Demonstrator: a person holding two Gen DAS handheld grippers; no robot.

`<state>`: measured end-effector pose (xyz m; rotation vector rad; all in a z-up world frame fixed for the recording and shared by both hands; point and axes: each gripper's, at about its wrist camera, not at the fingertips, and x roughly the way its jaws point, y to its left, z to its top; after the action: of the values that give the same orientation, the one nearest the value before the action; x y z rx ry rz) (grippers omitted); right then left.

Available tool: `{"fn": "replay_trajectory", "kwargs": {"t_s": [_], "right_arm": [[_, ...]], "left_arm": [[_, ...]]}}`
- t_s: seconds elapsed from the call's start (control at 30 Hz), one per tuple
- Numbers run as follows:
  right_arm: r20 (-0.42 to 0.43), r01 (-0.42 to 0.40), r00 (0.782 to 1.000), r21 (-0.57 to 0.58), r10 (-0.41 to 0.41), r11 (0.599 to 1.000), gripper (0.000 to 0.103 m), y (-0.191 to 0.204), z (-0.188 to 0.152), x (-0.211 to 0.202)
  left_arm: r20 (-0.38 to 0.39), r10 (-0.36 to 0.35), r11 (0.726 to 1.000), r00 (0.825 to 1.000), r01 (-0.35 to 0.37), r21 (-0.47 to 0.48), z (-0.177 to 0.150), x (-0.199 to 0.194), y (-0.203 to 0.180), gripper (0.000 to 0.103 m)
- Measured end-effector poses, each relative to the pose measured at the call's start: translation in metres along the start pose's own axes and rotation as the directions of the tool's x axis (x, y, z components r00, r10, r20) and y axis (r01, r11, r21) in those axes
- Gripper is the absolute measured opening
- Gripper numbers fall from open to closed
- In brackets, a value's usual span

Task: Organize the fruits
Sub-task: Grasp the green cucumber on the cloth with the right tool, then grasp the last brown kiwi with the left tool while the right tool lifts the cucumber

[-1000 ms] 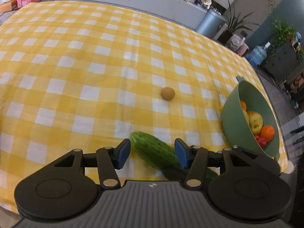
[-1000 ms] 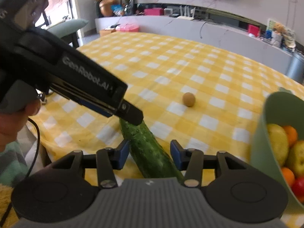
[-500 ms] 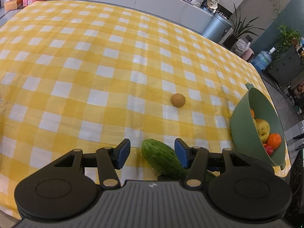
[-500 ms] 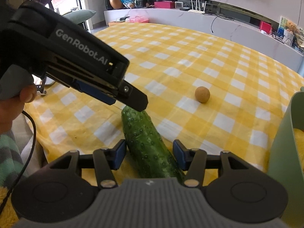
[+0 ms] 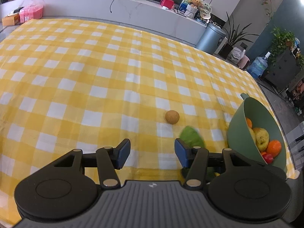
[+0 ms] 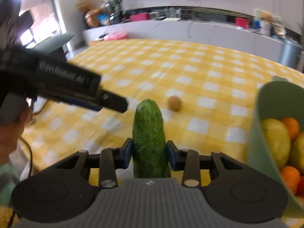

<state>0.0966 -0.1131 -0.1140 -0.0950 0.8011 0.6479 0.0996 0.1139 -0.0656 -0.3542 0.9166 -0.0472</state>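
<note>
My right gripper (image 6: 149, 154) is shut on a green cucumber (image 6: 149, 136) and holds it lifted, its tip pointing forward over the yellow checked tablecloth (image 6: 190, 72). The cucumber's blurred tip (image 5: 191, 137) shows in the left wrist view, just right of my left gripper (image 5: 152, 155), which is open and empty. A small round brown fruit (image 5: 172, 116) lies on the cloth ahead; it also shows in the right wrist view (image 6: 174, 103). A green bowl (image 5: 239, 133) at the right holds oranges, yellow fruit and a red one; it shows in the right wrist view too (image 6: 273, 102).
The left hand-held gripper body (image 6: 62, 83) crosses the left of the right wrist view. The table's right edge runs just past the bowl. A white counter (image 5: 133, 11) with boxes stands behind the table, with a bin (image 5: 210, 38) and plants beyond.
My right gripper has closed on the cucumber and lifted it off the cloth. My left gripper has drawn back and to the left, and the cucumber is no longer between its fingers.
</note>
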Motion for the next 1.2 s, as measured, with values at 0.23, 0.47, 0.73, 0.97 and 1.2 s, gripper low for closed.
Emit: {"fn": "replay_trajectory", "kwargs": {"t_s": [0.23,0.47,0.73,0.97,1.2], "right_arm": [[0.088,0.119,0.988,0.070,-0.125,0.990,0.035,-0.011,0.004,-0.010],[0.123,0.143,0.981,0.060,-0.150,0.988,0.034,-0.009,0.005,-0.011],[0.229,0.144,0.959,0.112,-0.167,0.983,0.034,-0.017,0.013,-0.035],[0.319,0.092,0.932,0.247,-0.170,0.965,0.034,-0.039,0.019,-0.073],[0.385,-0.008,0.909,0.395,-0.158,0.919,0.034,-0.061,0.018,-0.107]], "left_arm": [[0.073,0.078,0.979,0.994,-0.090,0.181,0.000,0.012,-0.028,0.062],[0.127,0.039,0.934,0.991,-0.082,0.347,0.002,0.024,-0.047,0.062],[0.145,-0.037,0.927,0.989,-0.020,0.376,0.011,0.027,-0.044,0.062],[0.108,-0.045,0.896,0.993,-0.008,0.444,0.011,0.045,-0.056,0.062],[0.053,-0.008,0.905,0.999,-0.016,0.425,0.010,0.071,-0.055,0.054]]}}
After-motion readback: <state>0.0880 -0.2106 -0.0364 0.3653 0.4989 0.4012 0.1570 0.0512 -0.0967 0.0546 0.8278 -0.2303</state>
